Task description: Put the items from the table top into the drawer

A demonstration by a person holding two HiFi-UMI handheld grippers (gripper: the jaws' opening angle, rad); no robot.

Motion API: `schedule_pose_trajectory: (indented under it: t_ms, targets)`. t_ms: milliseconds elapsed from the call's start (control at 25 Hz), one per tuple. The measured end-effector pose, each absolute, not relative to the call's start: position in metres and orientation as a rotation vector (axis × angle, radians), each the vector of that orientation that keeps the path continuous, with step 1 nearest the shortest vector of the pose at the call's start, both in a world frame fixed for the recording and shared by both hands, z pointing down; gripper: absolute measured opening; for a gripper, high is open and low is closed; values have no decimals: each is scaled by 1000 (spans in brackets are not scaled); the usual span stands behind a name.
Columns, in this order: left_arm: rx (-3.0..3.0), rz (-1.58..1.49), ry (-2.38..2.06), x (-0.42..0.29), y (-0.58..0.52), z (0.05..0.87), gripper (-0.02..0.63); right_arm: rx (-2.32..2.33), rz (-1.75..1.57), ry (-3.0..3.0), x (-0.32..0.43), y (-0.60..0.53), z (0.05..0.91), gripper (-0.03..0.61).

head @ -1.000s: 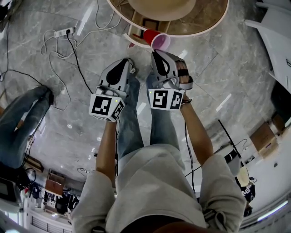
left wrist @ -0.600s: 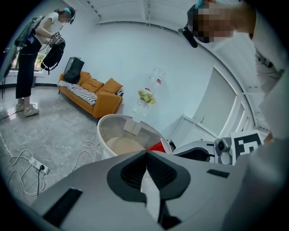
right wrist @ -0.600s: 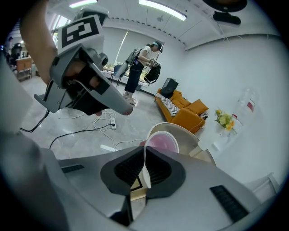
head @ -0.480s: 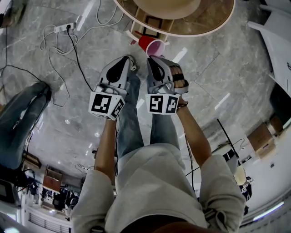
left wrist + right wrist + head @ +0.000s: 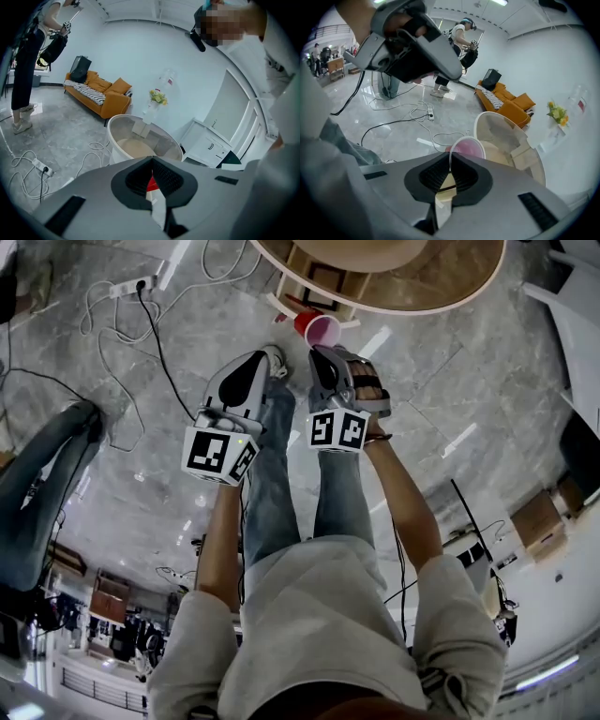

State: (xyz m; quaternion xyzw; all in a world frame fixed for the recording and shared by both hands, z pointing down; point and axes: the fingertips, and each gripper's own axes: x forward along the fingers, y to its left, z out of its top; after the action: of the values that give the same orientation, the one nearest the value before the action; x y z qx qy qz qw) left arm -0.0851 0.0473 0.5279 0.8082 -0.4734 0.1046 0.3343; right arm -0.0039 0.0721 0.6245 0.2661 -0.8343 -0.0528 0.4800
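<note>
Item: red cup point(image 5: 321, 329), pale pink inside; held clear of the round table point(image 5: 441, 282), just outside its near edge and over the grey stone floor point(image 5: 141, 427); tilted, with its mouth turned towards the head camera; not on the table top.

Right gripper point(image 5: 450, 158): jaws closed together on the cup's thin rim, the wall pinched between the two ribbed pads; the cup's open mouth stands just past the jaw tips, with the table's rim right behind it.

Left gripper point(image 5: 151, 161): jaws closed tip to tip, with nothing gripped; pointed towards the table; beside the right gripper and farther from the table's edge than the cup; a sliver of red shows through the gap behind its pads.

Wooden compartment point(image 5: 317, 279): box-like, at the table's near edge, just beyond the cup; whether it is the drawer cannot be told.

Surroundings, placed from the table: power strip point(image 5: 131, 284) with loose white cables on the floor to the table's left in the head view; orange sofa point(image 5: 101, 91) against the wall beyond the table; flowers point(image 5: 158, 97) above the table's far side; white cabinet point(image 5: 211, 145) to the table's right in the left gripper view; another person's jeans leg point(image 5: 42, 484) well away from the table at the head view's left edge.
</note>
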Motion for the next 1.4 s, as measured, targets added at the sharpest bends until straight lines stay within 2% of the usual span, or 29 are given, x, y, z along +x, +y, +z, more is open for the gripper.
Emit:
schedule_pose_trajectory:
  t_ms: [680, 1400]
  targets:
    - [2051, 299, -1288, -118, 41, 568, 15, 471, 23, -1799, 17, 50, 803, 34]
    - [1966, 351, -1323, -141, 60, 617, 15, 287, 109, -1817, -25, 20, 913, 34]
